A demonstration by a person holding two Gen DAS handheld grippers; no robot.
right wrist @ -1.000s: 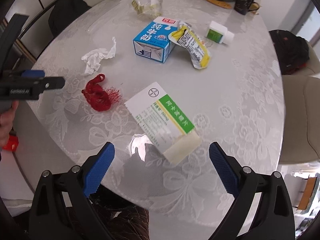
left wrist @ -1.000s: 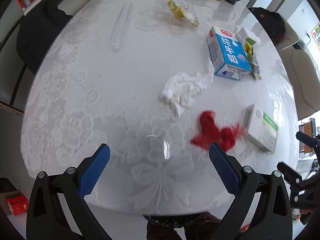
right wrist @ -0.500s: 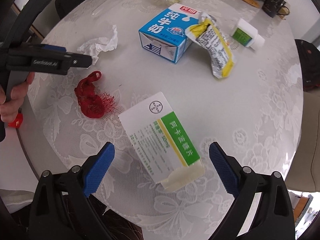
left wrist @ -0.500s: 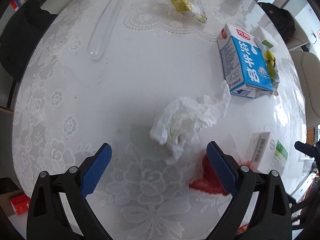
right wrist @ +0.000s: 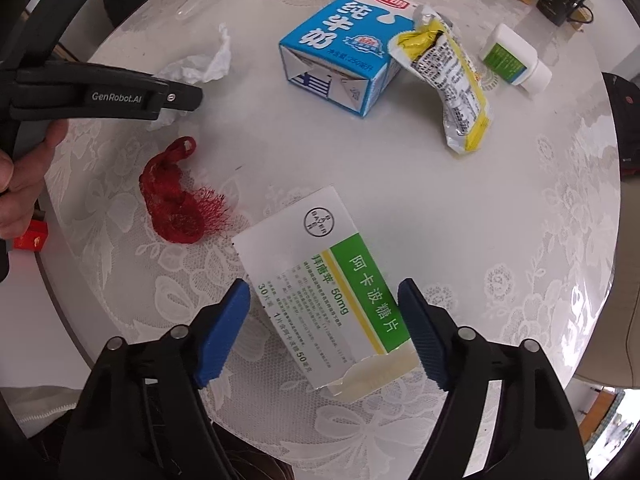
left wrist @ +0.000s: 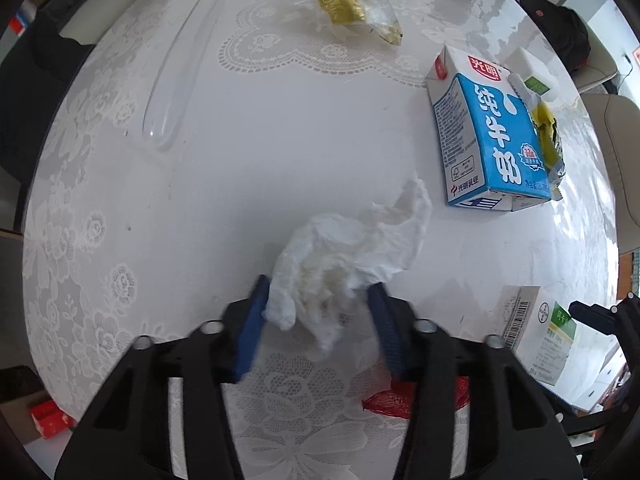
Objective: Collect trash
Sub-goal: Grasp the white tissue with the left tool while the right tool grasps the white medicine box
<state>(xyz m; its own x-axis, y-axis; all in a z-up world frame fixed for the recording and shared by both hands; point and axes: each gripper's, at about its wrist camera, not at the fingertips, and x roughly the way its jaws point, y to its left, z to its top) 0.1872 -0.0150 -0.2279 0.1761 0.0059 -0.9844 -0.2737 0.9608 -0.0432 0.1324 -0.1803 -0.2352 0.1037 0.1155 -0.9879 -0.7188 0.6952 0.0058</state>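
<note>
Over the lace-covered surface, each hand-held gripper points straight down to pinch from above: the left hand-held gripper has just been closing onto the crumpled tissue, seemingly touching, the right hand-held gripper narrowing, still apart, around the medicine box.

Right tool closing around medicine box; red mesh beside it.
</note>
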